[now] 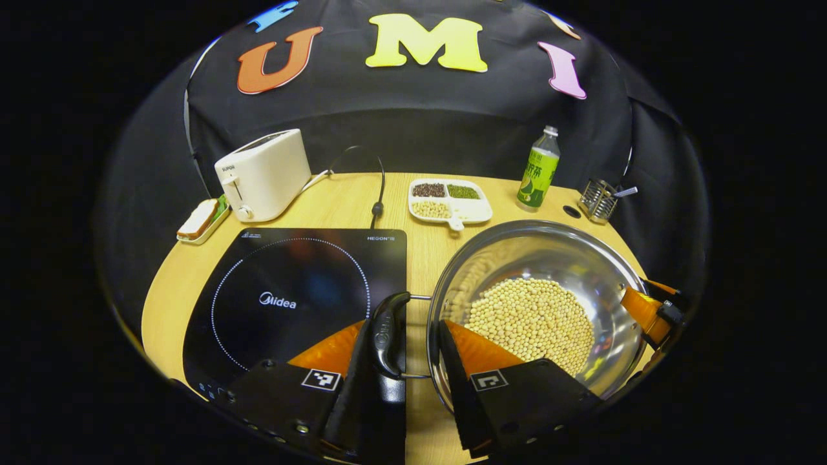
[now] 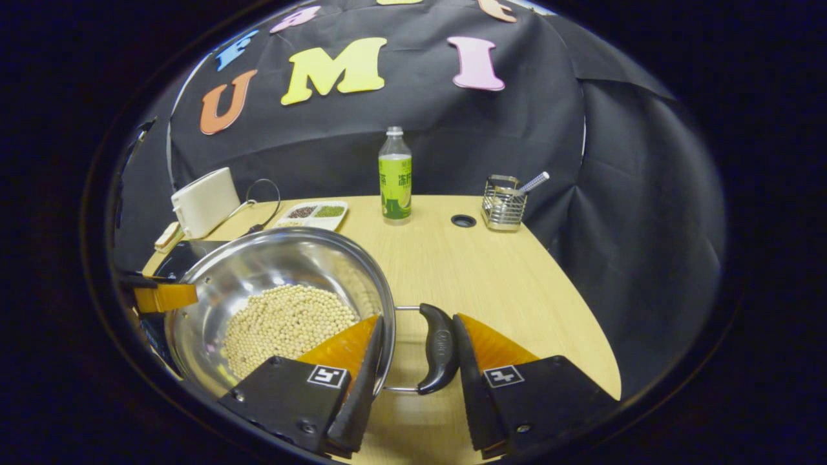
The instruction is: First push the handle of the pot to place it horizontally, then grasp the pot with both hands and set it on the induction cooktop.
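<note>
both tongs — left (image 1: 400, 352), right (image 2: 413, 352) — open around the pot (image 1: 536, 303) handles.

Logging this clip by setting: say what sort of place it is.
Likely a mock kitchen counter staged in a booth: an induction cooktop, a toaster and a steel pot of beans on a wooden table, backed by black cloth rather than kitchen walls.

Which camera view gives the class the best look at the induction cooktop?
The left gripper view: the induction cooktop lies nearly whole there, its ring marking plain, left of the pot. In the right gripper view just a dark corner peeks out behind the pot's rim.
</note>
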The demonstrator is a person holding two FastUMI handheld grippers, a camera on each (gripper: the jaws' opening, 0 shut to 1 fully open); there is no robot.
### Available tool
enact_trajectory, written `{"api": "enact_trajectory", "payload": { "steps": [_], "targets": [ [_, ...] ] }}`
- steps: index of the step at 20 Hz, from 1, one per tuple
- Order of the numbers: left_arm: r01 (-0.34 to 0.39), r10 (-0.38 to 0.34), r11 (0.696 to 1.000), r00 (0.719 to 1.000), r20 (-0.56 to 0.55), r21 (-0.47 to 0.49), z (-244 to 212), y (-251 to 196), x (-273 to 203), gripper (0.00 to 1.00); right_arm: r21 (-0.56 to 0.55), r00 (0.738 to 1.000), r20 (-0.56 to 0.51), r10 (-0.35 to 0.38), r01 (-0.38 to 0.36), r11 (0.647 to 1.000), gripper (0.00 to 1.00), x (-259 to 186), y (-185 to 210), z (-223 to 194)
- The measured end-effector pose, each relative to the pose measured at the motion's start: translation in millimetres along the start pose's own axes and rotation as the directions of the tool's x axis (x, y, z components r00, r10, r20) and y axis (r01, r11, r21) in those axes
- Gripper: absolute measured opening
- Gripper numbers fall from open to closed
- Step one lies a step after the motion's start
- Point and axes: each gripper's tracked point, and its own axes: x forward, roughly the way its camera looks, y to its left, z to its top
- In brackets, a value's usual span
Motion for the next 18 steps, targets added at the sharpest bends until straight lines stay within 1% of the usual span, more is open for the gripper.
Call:
{"api": "enact_trajectory", "payload": {
  "steps": [3,5,8,10,11,13,18],
  "targets": [
    [0.022,-0.022,1.0,0.999,0.041,-0.01,13.5,-1.1,-13.6,0.58,0.0,1.0,0.026,0.005,-0.005,1.0,0.62,-15.0,-1.2,14.6],
    [0.035,-0.034,0.999,0.997,0.07,-0.004,24.6,-4.3,-23.6,0.58,-0.011,0.999,0.051,-0.008,0.009,1.0,0.62,-26.4,-3.5,29.1],
    [0.041,-0.041,0.999,0.991,0.124,0.005,43.8,-2.7,-36.0,0.58,-0.012,0.997,0.08,-0.02,0.021,1.0,0.63,-43.5,-2.8,48.9],
    [0.039,-0.043,0.999,0.986,0.158,0.028,59.1,-1.2,-47.8,0.58,0.003,0.996,0.089,-0.02,0.019,1.0,0.63,-54.3,-0.2,61.1],
    [0.036,-0.042,0.999,0.984,0.173,0.037,65.7,-0.7,-53.5,0.58,0.008,0.995,0.093,-0.021,0.02,1.0,0.62,-59.5,1.5,66.9],
    [0.032,-0.042,0.998,0.979,0.201,0.055,78.6,4.2,-61.8,0.58,0.016,0.995,0.101,-0.025,0.024,1.0,0.63,-68.2,5.8,79.2],
    [0.04,-0.049,0.998,0.973,0.225,0.044,94.9,24.6,-72.2,0.58,0.005,0.994,0.103,-0.032,0.032,0.999,0.62,-83.9,28.2,100.2]
  ]
}}
